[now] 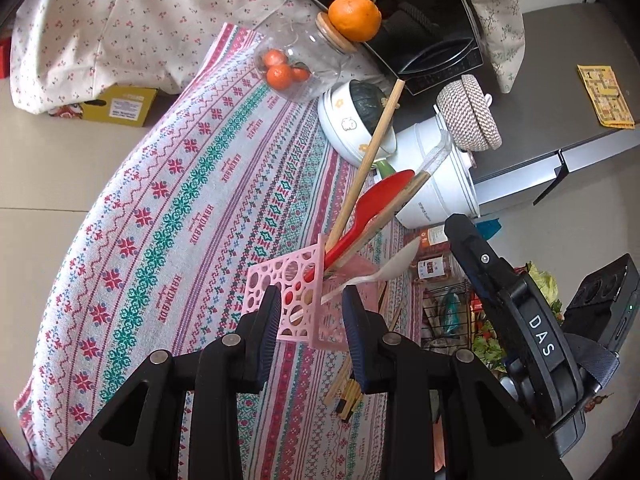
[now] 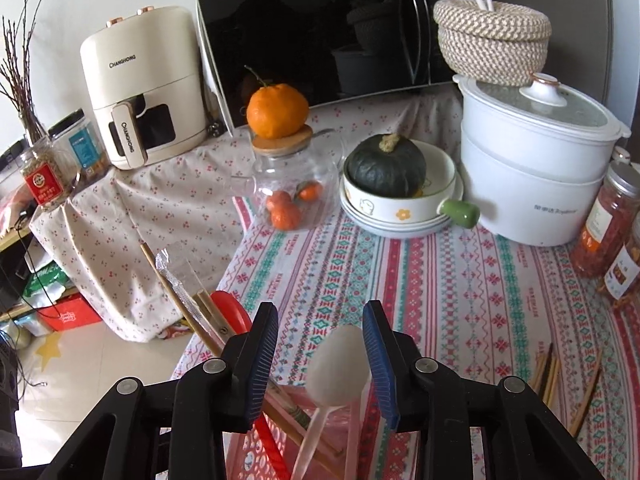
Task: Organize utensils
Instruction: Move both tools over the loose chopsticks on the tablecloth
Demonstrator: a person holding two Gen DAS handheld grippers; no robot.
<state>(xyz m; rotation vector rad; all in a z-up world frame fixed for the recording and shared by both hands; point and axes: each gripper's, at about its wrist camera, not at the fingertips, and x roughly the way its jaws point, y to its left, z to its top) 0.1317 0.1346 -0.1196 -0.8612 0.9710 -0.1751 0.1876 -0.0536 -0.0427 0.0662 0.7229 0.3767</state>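
My left gripper (image 1: 312,316) is shut on a pink perforated utensil holder (image 1: 292,280), which stands tilted over the patterned tablecloth (image 1: 180,220). A red spoon (image 1: 380,196), a long wooden stick (image 1: 372,152), a plastic-wrapped utensil (image 1: 432,156) and a white spoon (image 1: 396,260) lean out of the holder. In the right wrist view my right gripper (image 2: 322,360) is open above the holder (image 2: 256,456). The white spoon's bowl (image 2: 338,368) sits between its pads, near the right one and apart from the left. Loose chopsticks (image 2: 552,372) lie on the cloth to the right.
Behind the holder stand a glass jar of tangerines (image 2: 288,184) with an orange (image 2: 278,110) on its lid, a bowl holding a green pumpkin (image 2: 386,168), a white steamer pot (image 2: 536,176), a woven basket (image 2: 492,36), a microwave (image 2: 320,40) and an air fryer (image 2: 140,80). Jars (image 2: 608,224) line the right edge.
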